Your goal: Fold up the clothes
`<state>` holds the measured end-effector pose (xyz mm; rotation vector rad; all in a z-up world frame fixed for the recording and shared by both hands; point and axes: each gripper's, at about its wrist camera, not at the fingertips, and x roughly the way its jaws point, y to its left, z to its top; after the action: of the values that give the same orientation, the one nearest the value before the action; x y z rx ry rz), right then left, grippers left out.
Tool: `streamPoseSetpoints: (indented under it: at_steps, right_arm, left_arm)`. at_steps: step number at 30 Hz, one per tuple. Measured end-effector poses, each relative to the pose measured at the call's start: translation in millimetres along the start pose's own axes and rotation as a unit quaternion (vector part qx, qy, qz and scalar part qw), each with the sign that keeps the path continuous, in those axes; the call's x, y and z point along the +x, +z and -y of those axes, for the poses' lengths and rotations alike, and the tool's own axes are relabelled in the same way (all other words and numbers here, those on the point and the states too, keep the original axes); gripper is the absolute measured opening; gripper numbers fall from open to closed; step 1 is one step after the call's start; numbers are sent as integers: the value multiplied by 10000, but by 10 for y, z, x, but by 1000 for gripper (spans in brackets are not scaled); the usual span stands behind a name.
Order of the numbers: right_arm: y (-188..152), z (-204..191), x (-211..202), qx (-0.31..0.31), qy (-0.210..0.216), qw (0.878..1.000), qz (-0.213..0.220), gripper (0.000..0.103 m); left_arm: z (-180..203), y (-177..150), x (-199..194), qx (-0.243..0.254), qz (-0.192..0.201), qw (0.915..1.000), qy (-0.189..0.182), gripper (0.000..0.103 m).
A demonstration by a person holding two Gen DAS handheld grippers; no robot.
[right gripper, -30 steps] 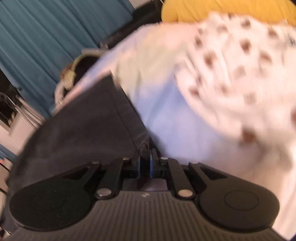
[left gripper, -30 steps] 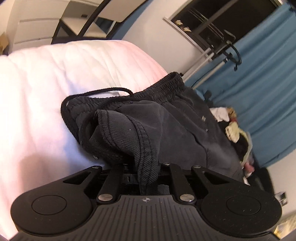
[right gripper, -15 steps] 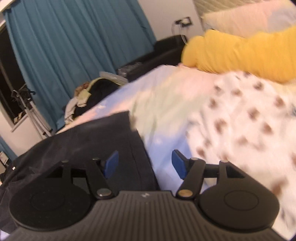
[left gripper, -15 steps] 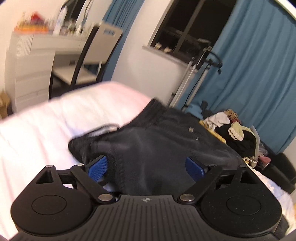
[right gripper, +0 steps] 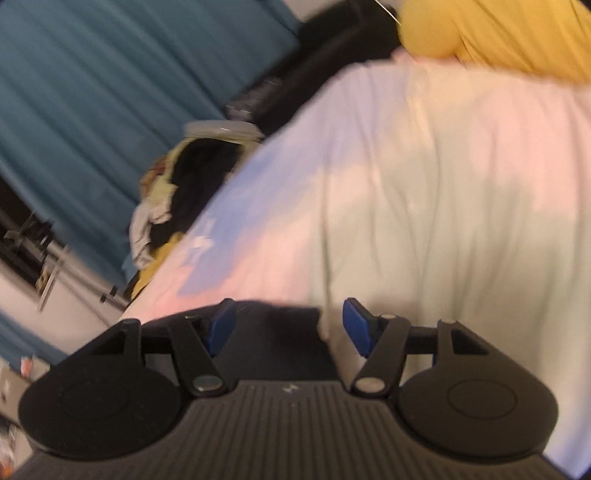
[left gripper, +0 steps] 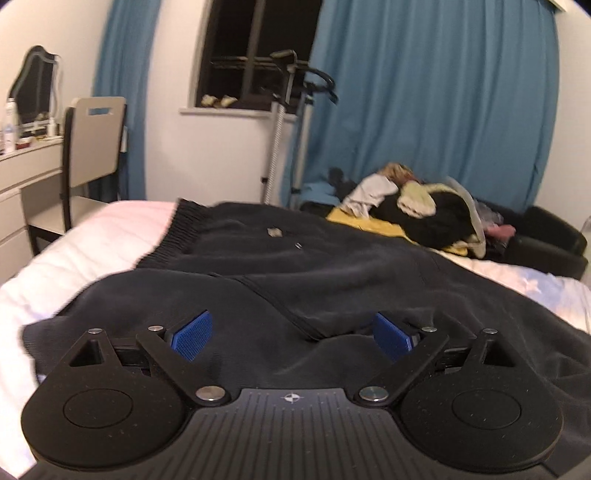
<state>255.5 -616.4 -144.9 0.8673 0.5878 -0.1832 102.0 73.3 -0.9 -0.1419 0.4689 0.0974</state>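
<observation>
Black shorts [left gripper: 314,266] with a ribbed waistband [left gripper: 177,232] lie folded flat on the white bed cover [left gripper: 92,243]. My left gripper [left gripper: 291,334] hovers low over their near fold; its jaws are opening and the blue pads [left gripper: 192,336] stand wide apart, pressing nothing. In the blurred right wrist view, my right gripper [right gripper: 289,328] is open just above the shorts' dark edge [right gripper: 266,332], with the pale bed cover [right gripper: 443,203] beyond. Neither gripper holds cloth.
A heap of mixed clothes [left gripper: 424,210] sits at the bed's far side on a black bench [left gripper: 546,236]. A chair [left gripper: 92,147] and a white dresser [left gripper: 22,177] stand at left. A metal stand [left gripper: 284,110] rises by the window. A yellow pillow [right gripper: 498,33] lies at the bed's head.
Both grippers, shut on the shorts a second ago, have opened and let go. Both have drawn back from the cloth; the left has rolled level, and the shorts now lie flat.
</observation>
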Motion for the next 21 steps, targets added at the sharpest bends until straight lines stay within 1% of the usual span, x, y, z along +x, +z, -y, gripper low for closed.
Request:
streamPoseSetpoints:
  at_steps: [1, 3, 4, 5, 6, 7, 8, 10, 12, 13, 15, 17, 18, 21]
  right_arm:
    - [17, 46, 107, 169, 108, 9997, -158, 64]
    - [26, 109, 288, 446, 575, 9958, -548, 63]
    - [23, 94, 324, 436, 742, 9943, -624, 56]
    - [22, 40, 322, 277, 675, 9957, -569, 45]
    - [23, -17, 304, 88, 558, 9972, -495, 21]
    - [28, -64, 275, -33, 589, 9973, -434, 17]
    - [37, -113, 218, -130, 645, 9973, -319, 15]
    - [67, -244, 70, -390, 630, 9973, 8, 13]
    - [112, -415, -51, -674, 500, 9959, 326, 12]
    - [134, -520, -118, -886, 425, 9936, 566, 11]
    - [175, -772, -259, -1530, 221, 9809, 1182, 12]
    - [251, -971, -309, -1878, 115, 9683, 1644, 12]
    - [306, -1027, -262, -1957, 22, 9657, 1709, 12]
    - [504, -1078, 74, -2040, -415, 9672, 1457, 12]
  left_arm:
    - [17, -15, 68, 8, -34, 10000, -57, 95]
    - [53, -47, 168, 25, -104, 9998, -162, 95]
    - [74, -64, 208, 44, -139, 9997, -209, 95]
    - [85, -77, 232, 49, -161, 9996, -246, 95]
    - [87, -87, 241, 42, -171, 9995, -273, 95]
    - [88, -97, 250, 34, -182, 9994, -300, 95]
    - [90, -107, 259, 27, -192, 9993, -328, 95]
    - [87, -121, 259, 2, -182, 9992, -359, 95]
    - [66, -113, 208, -53, -80, 9994, -325, 95]
    - [54, -108, 180, -84, -15, 9995, -313, 95]
    - [37, -81, 152, -122, 109, 9995, -275, 95]
    - [34, -53, 163, -134, 190, 9995, -223, 95]
    - [30, -50, 175, -135, 222, 9994, -223, 95]
    - [24, -52, 248, -85, 238, 9995, -204, 95]
